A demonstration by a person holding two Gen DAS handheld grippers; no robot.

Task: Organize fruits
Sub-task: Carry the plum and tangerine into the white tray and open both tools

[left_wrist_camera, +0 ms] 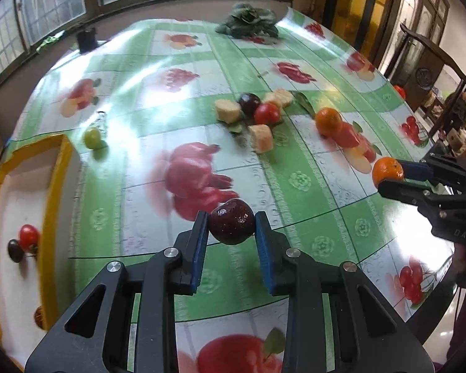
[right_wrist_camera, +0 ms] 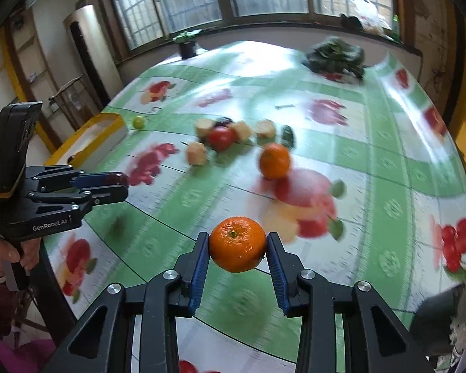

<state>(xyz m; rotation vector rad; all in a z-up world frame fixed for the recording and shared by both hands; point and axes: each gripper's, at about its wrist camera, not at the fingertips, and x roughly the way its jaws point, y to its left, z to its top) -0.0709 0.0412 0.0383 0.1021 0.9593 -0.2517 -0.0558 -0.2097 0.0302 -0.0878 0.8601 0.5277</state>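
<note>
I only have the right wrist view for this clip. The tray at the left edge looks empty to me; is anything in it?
Observer: Yes. The left wrist view shows a red tomato and a dark plum side by side in the tray.
Reviewer: What is the left gripper holding? I only see something dark.
Observer: A dark red plum, clamped between the left gripper's blue pads.
Reviewer: Anything else near the tray?
Observer: A green fruit sits on the table just beyond the tray's far corner.
</note>
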